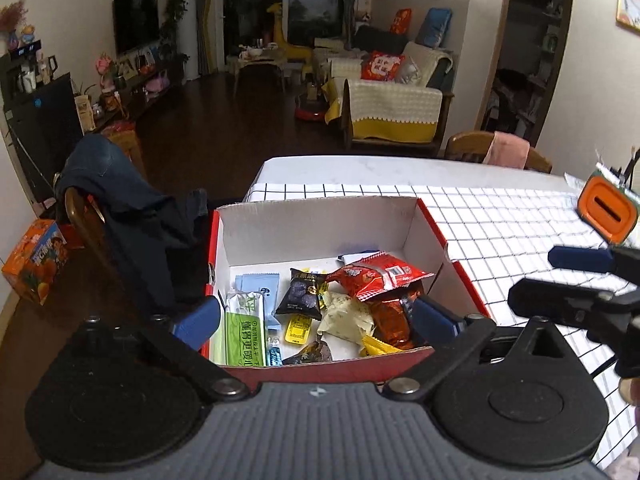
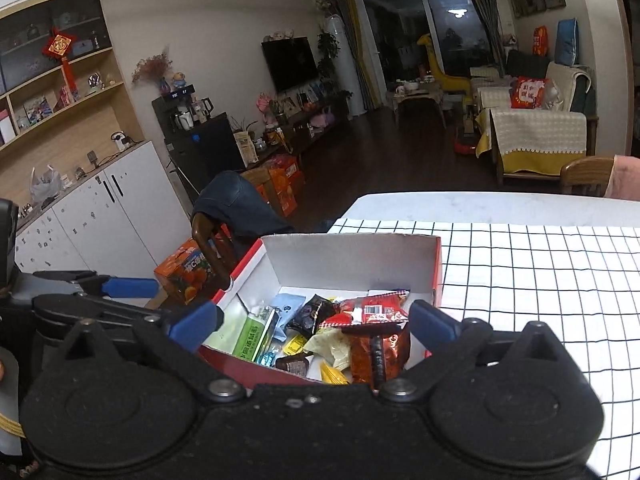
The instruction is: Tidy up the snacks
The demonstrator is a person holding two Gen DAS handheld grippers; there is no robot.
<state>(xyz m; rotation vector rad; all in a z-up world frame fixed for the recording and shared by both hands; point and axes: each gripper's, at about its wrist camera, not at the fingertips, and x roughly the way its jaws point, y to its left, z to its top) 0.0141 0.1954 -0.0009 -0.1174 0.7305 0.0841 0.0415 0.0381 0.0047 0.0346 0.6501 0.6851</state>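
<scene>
Red box [image 1: 320, 364] with white inside, at the left edge of the checked tabletop [image 1: 520, 216], filled with snacks [image 1: 320, 304]: red packet [image 1: 376, 276] on top, green bar [image 1: 244, 332] at left. Left gripper [image 1: 316, 320] and right gripper [image 2: 312, 324] above the box, jaws wide apart, nothing held.

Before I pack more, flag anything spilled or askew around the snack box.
Nothing spilled: the snack packets lie jumbled inside the red-and-white cardboard box, a red foil packet heaped on top. The grid tablecloth lies flat.
</scene>
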